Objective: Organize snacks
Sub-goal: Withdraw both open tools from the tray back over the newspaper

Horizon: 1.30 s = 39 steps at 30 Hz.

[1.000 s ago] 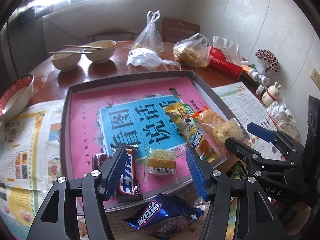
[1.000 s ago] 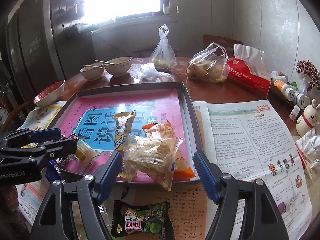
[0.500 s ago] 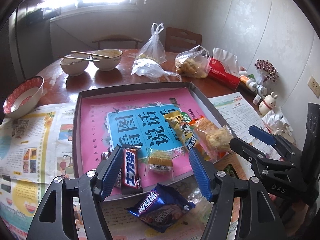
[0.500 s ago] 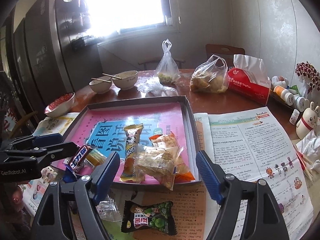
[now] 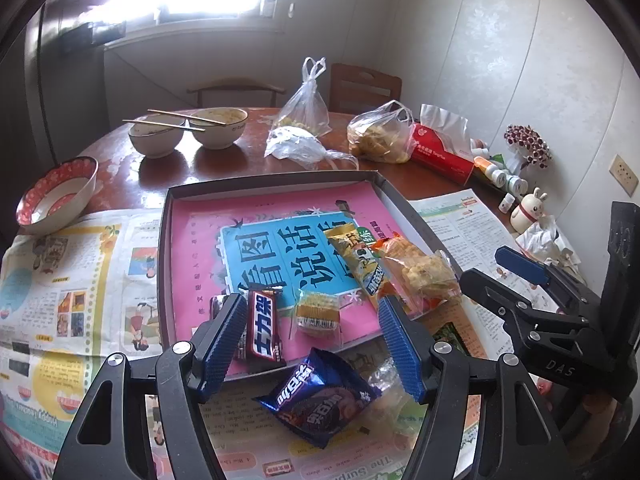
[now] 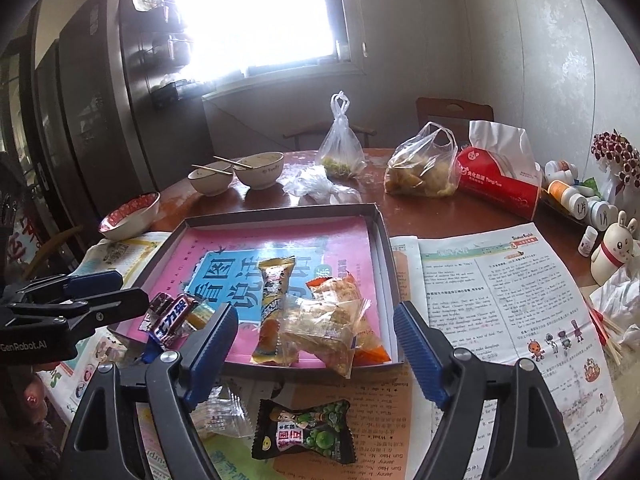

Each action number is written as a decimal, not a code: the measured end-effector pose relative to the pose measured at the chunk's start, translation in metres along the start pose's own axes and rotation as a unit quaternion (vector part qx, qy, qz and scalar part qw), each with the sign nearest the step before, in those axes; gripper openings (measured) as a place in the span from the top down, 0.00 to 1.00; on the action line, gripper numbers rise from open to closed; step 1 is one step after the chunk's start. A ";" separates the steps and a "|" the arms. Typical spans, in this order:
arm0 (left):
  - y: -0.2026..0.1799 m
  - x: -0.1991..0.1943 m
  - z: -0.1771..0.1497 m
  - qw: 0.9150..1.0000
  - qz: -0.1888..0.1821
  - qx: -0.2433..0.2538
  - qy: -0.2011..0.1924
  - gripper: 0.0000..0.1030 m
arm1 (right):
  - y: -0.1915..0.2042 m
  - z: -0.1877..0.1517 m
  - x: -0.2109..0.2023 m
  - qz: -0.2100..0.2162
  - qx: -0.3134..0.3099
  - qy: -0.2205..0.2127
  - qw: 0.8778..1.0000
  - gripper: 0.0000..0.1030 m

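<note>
A shallow grey box (image 5: pixel 276 179) with a pink and blue printed floor holds snacks: a dark chocolate bar (image 5: pixel 264 328), a small yellow packet (image 5: pixel 318 314), a long yellow bar (image 5: pixel 356 258) and clear bags of fried snacks (image 5: pixel 424 270). A blue cookie packet (image 5: pixel 320 398) lies on the newspaper in front of the box. My left gripper (image 5: pixel 312 344) is open and empty above that packet. In the right wrist view a green pea packet (image 6: pixel 306 434) lies before the box (image 6: pixel 280 213). My right gripper (image 6: pixel 316 356) is open and empty above it.
Two bowls with chopsticks (image 5: pixel 188 130), a red-rimmed bowl (image 5: pixel 56 196), tied plastic bags (image 5: pixel 306 120), a red tissue pack (image 5: pixel 440 152), pill bottles (image 5: pixel 500 174) and a rabbit figure (image 5: pixel 528 208) stand around the box. Newspapers (image 5: pixel 60 280) cover the near table.
Both grippers have drawn back and upward from the box, so more of the table shows. The snacks have not moved. Both stay open.
</note>
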<state>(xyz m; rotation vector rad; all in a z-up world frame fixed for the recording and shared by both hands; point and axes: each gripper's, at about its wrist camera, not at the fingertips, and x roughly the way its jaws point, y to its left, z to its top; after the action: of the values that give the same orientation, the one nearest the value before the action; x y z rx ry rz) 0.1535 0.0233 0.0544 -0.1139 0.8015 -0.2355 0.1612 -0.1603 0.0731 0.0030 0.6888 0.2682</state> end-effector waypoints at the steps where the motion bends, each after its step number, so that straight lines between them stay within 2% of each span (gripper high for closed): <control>1: 0.000 -0.001 -0.001 1.000 0.000 0.000 0.000 0.32 | 0.000 0.000 -0.001 0.001 -0.001 -0.001 1.000 0.22; 12: -0.004 -0.011 -0.013 1.000 0.002 0.006 0.003 0.32 | 0.009 -0.007 -0.018 0.019 -0.011 -0.004 1.000 0.22; 39: -0.006 -0.037 -0.038 1.000 0.014 0.009 0.002 0.32 | 0.012 -0.021 -0.044 0.027 -0.024 0.000 0.999 0.21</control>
<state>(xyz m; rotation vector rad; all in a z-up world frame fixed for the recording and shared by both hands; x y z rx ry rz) 0.1006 0.0265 0.0549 -0.0845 0.8044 -0.2160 0.1122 -0.1610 0.0852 -0.0250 0.6831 0.3370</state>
